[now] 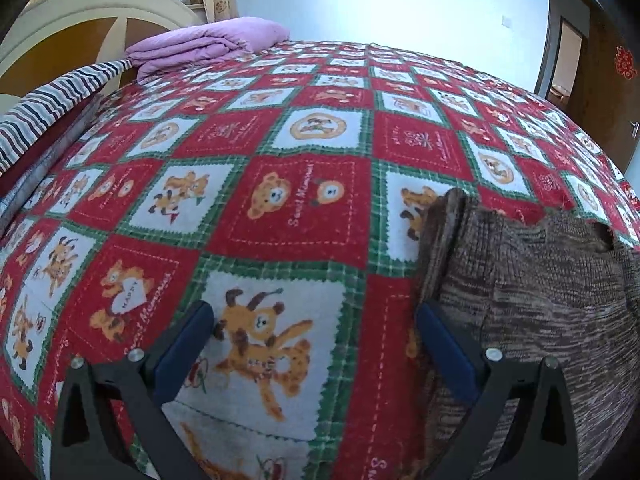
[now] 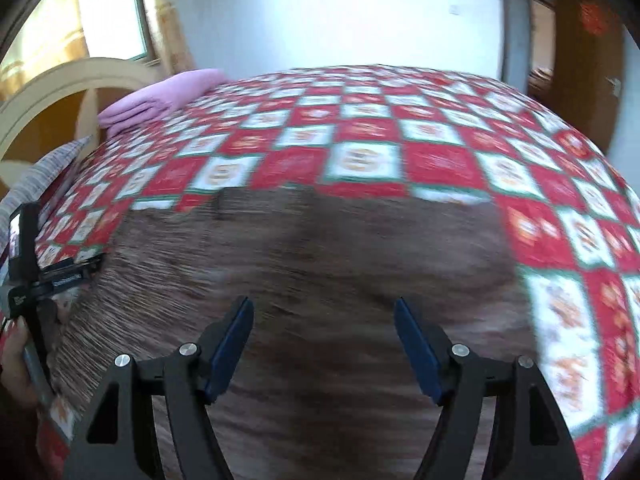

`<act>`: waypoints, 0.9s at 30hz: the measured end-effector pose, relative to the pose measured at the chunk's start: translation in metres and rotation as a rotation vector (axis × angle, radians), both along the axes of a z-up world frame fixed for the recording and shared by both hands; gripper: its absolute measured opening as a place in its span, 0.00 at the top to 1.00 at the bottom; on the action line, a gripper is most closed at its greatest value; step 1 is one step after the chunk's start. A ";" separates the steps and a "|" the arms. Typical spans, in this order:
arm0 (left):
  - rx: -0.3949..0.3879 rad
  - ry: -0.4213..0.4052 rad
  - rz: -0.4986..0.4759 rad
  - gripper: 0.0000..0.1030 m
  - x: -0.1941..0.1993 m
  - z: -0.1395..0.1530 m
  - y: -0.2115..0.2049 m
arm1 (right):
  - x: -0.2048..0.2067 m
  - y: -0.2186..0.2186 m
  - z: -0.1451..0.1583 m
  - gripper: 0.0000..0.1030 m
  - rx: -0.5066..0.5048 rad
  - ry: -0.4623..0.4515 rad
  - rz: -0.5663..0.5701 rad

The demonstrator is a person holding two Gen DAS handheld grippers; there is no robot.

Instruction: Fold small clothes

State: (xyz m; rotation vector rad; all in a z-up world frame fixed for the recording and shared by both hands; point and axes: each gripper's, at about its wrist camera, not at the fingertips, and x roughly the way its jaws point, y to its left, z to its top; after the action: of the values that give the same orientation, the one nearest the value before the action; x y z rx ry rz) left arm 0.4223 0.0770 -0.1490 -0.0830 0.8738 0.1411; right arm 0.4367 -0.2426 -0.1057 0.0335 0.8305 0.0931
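Black angular frames on left hand-held gripper [image 1: 314, 322] and right hand-held gripper [image 2: 324, 320], blue pads [image 1: 448, 354] lining fingers, silver screws [image 2: 189, 349] just behind pads, triangular cutouts farther back.

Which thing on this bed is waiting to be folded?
Look at the red, white and green teddy-bear bedspread. On its near right part lies a brown marled knitted garment, spread out. Unlike the folded lilac blanket by the headboard, it is dark and ribbed.

A bed [image 1: 304, 208] with a teddy-bear quilt bears a brown knit garment [image 1: 540, 300] and, apparently, a folded purple blanket [image 1: 208, 42].
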 end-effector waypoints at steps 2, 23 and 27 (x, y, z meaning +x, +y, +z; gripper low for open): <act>-0.001 -0.002 0.001 0.00 0.000 0.000 0.000 | -0.009 -0.031 -0.009 0.29 0.002 0.048 -0.050; 0.011 0.007 0.036 0.00 -0.001 0.000 0.005 | -0.112 -0.120 -0.012 0.64 0.188 0.078 -0.042; 0.009 0.007 0.036 0.00 -0.001 -0.001 0.004 | -0.118 -0.108 -0.014 0.93 0.212 0.097 0.046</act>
State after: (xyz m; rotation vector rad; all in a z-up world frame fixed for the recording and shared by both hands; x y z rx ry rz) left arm 0.4212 0.0814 -0.1495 -0.0895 0.8791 0.1788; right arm 0.3182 -0.3507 -0.1193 0.2204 0.9160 0.2242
